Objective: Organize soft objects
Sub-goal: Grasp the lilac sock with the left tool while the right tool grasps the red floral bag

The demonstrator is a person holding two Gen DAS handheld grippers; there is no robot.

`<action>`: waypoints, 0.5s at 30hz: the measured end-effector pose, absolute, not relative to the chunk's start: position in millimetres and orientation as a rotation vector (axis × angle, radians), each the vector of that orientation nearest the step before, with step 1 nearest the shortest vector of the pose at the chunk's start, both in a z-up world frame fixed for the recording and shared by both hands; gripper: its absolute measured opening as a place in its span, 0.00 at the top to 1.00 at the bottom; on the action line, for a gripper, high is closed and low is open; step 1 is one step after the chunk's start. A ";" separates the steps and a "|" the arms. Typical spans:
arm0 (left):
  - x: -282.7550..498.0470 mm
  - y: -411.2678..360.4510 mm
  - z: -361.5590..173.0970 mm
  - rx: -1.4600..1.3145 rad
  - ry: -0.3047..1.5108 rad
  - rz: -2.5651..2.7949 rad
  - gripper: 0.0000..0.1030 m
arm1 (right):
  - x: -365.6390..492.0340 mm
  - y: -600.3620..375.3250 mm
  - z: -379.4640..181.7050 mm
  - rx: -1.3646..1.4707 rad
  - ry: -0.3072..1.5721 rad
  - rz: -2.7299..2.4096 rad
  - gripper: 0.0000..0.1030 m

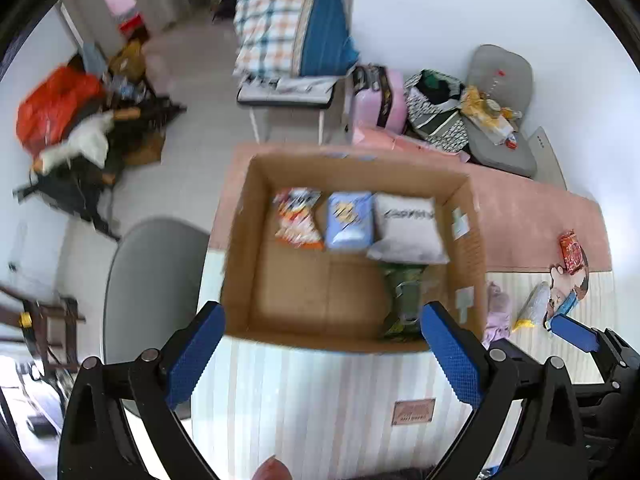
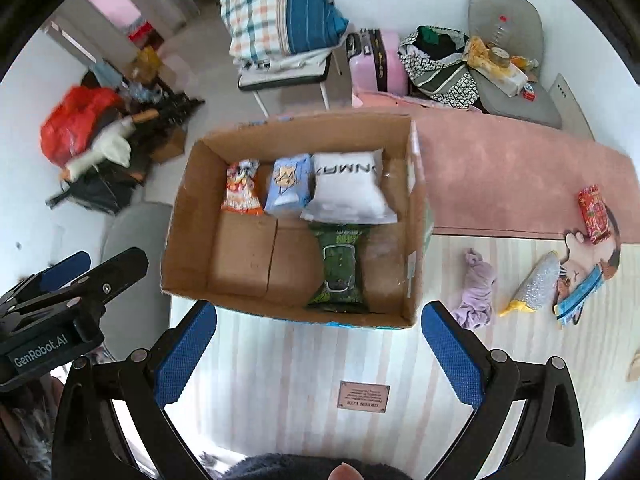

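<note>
An open cardboard box [image 1: 236, 248] [image 2: 180, 232] sits on a striped mat. Inside lie an orange snack bag [image 2: 240, 190], a blue pack [image 2: 290, 184], a white pouch [image 2: 348, 188] and a green wipes pack [image 2: 340, 268] [image 1: 404, 296]. Right of the box lie a lilac cloth [image 2: 476, 292], a silver glittery pouch [image 2: 536, 284], a blue mask pack [image 2: 580, 292] and a red packet [image 2: 594, 212]. My left gripper [image 1: 320, 348] is open and empty above the box's near wall. My right gripper [image 2: 320, 344] is open and empty just before the box.
The striped mat [image 2: 312, 368] meets a pink rug [image 2: 500, 176]. Behind stand a chair with plaid bedding [image 2: 280, 12], a pink suitcase [image 2: 384, 64] and a grey seat with clutter [image 2: 516, 80]. An orange bag and dark gear [image 2: 96, 136] lie at left.
</note>
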State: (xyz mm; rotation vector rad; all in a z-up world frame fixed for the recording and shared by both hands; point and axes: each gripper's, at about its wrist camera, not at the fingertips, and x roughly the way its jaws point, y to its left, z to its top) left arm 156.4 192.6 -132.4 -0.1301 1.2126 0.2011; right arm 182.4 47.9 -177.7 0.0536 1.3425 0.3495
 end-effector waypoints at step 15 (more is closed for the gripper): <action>255.0 -52.3 -233.9 0.079 1.460 -0.112 0.03 | 247.4 -236.3 -228.3 0.229 1.446 0.000 0.00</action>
